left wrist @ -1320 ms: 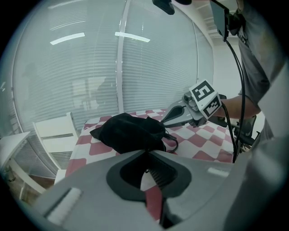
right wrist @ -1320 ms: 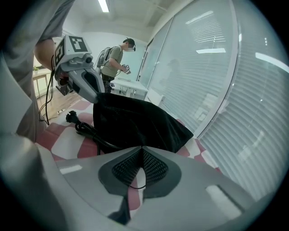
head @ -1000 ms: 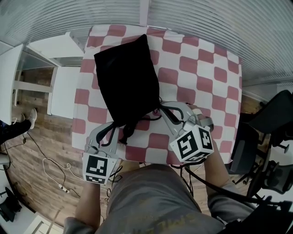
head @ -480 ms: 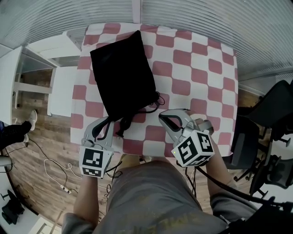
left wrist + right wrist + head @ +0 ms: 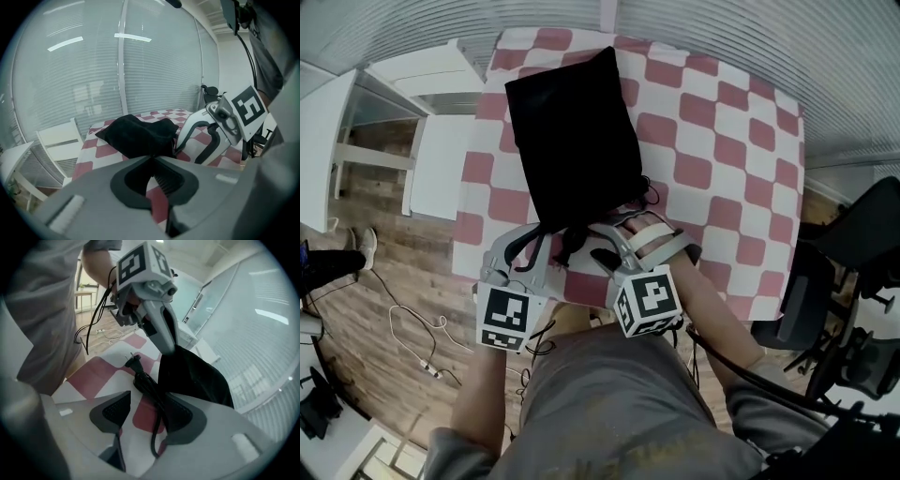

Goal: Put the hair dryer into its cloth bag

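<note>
right gripper (image 5: 147, 399): jaws spread, just opened, the black cord (image 5: 149, 385) loose between them, plug (image 5: 132, 363) beyond. left gripper (image 5: 151, 161) pinches the cloth bag (image 5: 572, 141) at its near edge on the checked table (image 5: 722, 141). the hair dryer body is hidden.

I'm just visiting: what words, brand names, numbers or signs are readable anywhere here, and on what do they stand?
No text here can be read.
Marker cubes: black-and-white square patterns only, no letters or numbers.
Person's grey shirt: faint print, if any, is too blurred to read.
Cloth bag, checked tablecloth: no label in view.
</note>
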Demonstrator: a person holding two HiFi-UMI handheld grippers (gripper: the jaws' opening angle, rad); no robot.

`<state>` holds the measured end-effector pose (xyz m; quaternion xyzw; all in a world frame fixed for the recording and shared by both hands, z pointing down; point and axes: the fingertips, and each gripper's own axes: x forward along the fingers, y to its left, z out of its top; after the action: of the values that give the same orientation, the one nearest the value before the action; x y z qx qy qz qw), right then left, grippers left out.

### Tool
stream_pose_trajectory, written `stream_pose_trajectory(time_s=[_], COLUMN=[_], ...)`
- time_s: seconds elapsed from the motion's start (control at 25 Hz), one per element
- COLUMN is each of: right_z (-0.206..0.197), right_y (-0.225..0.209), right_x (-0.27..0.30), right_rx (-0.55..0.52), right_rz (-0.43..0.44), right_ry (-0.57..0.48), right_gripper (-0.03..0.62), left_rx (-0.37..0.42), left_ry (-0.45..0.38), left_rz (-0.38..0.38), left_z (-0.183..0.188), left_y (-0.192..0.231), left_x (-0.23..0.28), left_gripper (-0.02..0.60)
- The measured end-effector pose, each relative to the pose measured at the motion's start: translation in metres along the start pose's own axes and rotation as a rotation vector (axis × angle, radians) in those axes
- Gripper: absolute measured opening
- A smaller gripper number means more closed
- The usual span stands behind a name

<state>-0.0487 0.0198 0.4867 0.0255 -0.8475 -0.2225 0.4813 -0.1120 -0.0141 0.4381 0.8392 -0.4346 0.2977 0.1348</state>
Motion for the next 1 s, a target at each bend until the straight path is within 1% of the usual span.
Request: stream_pose_trajectory(time_s=[0.12,0.24,0.28,0.32,0.4,0.48,0.56,0.64,0.72,0.84,0.92,1.0], right_z=[0.005,0.01,0.011,0.012,0.013,0.014,0.015,0.016,0.017,0.019,0.021,0.023], right_y=[0.002,0.004,0.004,0.004,0.004,0.001,-0.005,-0.014,-0.023,-0.027,-0.028,-0.028], right_x=[0.015,0.024,0.026,0.027,0.029,0.03,0.029,0.026,0.024,0.018,0.009,0.001], right_rx=[-0.06,-0.084,-0.084,-0.08,-0.077,-0.077,-0.06,-0.02,0.023,0.051,0.075,0.076], right_rz=[0.033,0.059,0.073,0.087,0.094,0.07,0.028,-0.025,-0.064,-0.091,-0.102,-0.101], right_ry=[0.014,0.011,0.01,0.006,-0.006,-0.016,-0.02,-0.025,-0.033,-0.048,-0.083,-0.117], right_gripper=[0.272,0.27,0.259,0.264,0.229,0.216,0.193,0.155,0.146,0.135,0.133,0.129], left_rx=[-0.002,-0.016,-0.019,-0.022,-0.025,-0.022,-0.015,-0.009,-0.005,-0.01,-0.021,-0.034], left_ry=[-0.002,-0.01,-0.014,-0.018,-0.02,-0.017,-0.011,-0.01,-0.017,-0.033,-0.039,-0.039], left_rz=[-0.019,-0.037,-0.042,-0.049,-0.061,-0.071,-0.074,-0.072,-0.073,-0.071,-0.069,-0.062], left_z=[-0.003,-0.005,-0.005,-0.005,-0.006,-0.007,-0.008,-0.008,-0.007,-0.004,-0.003,-0.004], left_y=[0.0,-0.001,0.0,0.0,0.0,0.001,0.003,0.004,0.004,0.004,0.007,0.013], left_x=[0.0,0.001,0.001,0.001,0.001,0.002,0.002,0.0,-0.003,-0.006,-0.008,-0.01], left_gripper=[0.014,0.014,0.014,0.014,0.014,0.014,0.014,0.014,0.014,0.014,0.014,0.014])
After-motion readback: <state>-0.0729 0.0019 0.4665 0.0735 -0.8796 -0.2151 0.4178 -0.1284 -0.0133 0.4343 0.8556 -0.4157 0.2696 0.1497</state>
